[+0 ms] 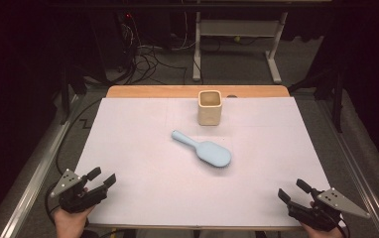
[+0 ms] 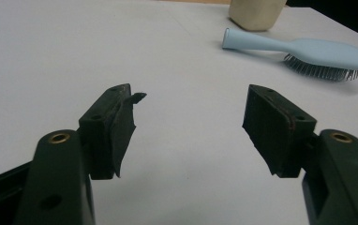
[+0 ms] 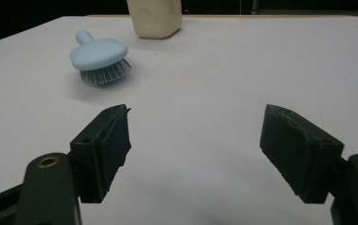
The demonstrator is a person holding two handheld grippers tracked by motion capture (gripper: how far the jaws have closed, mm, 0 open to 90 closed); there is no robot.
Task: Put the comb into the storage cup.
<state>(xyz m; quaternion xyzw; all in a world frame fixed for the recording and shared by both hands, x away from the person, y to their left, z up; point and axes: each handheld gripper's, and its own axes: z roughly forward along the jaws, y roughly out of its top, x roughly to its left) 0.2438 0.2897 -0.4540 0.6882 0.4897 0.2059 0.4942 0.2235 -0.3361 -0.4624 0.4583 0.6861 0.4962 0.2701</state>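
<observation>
I am looking down from the high view at the bench [image 1: 128,163], covered in white, with the brush [image 1: 205,149] lying near its middle, bristles down, handle pointing away and to the left toward the far edge. The cup [image 1: 210,107] is standing upright just beyond the brush, near the far edge, apart from it. My left tool [image 1: 101,177] is sitting at the near left corner and my right tool [image 1: 291,191] at the near right corner, each well apart from the brush, each with jaws spread and nothing between them. The high view is giving me the cup's open mouth and the wooden strip of bench beyond the white cover, which the two gripper views are cutting off. The left gripper view is giving me the brush [image 2: 303,51] from the side, its full length showing, with the grey bristles under the head at the right and the handle end reaching toward the cup [image 2: 257,11]; the left tool [image 2: 189,124] is gaping wide over bare white surface. The right gripper view is showing the brush [image 3: 97,58] nearly end on, head toward me, bristles plainly resting on the bench, handle tip peeking behind, and the cup [image 3: 154,18] just past it; the right tool [image 3: 196,150] is likewise standing wide open and empty.
</observation>
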